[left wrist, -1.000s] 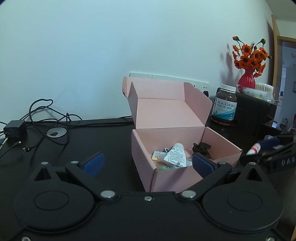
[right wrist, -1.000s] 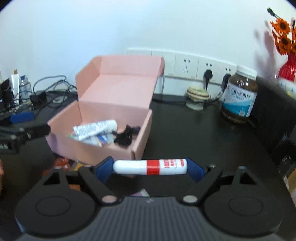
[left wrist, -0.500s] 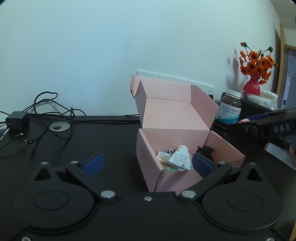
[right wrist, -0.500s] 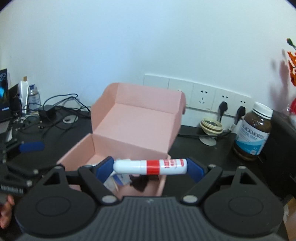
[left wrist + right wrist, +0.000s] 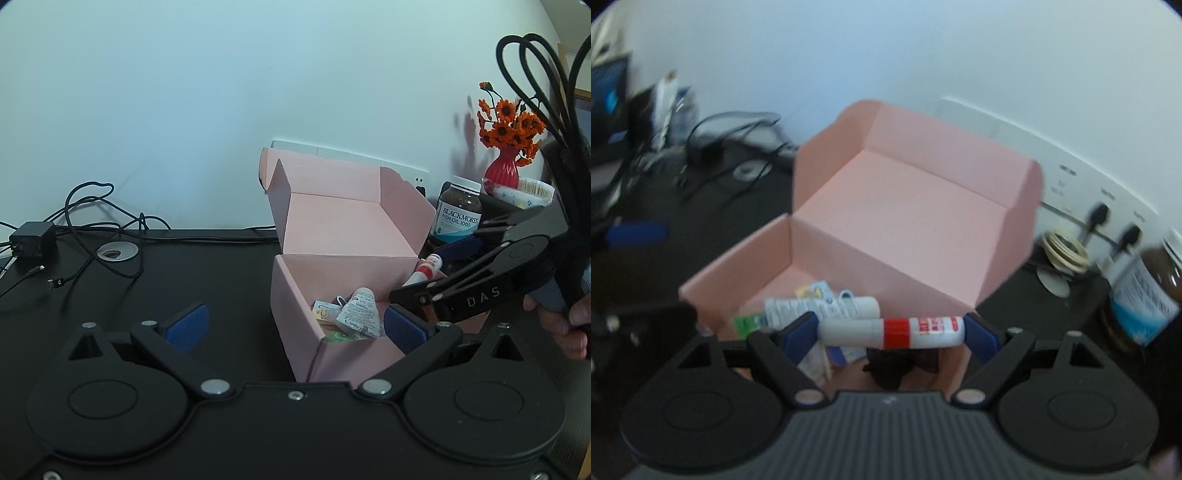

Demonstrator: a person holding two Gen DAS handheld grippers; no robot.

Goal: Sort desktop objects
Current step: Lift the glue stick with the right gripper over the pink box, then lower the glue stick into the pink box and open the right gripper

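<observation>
Right gripper (image 5: 891, 330) pinches the red-and-white tube (image 5: 892, 331) end to end between its pads. Half a second ago it hung short of the pink box (image 5: 827, 254); now the tube sits above the box's near wall, over the white tube (image 5: 822, 308) inside (release looks next). Left gripper (image 5: 295, 325) idle, jaws spread, empty. Beyond: fish oil bottle (image 5: 458, 212), flower vase (image 5: 501, 170).

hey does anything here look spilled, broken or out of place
Nothing spilled or damaged. The pink box sits open with small items inside, and the right gripper holds a red-and-white tube over it. Loose cables sprawl behind.
</observation>
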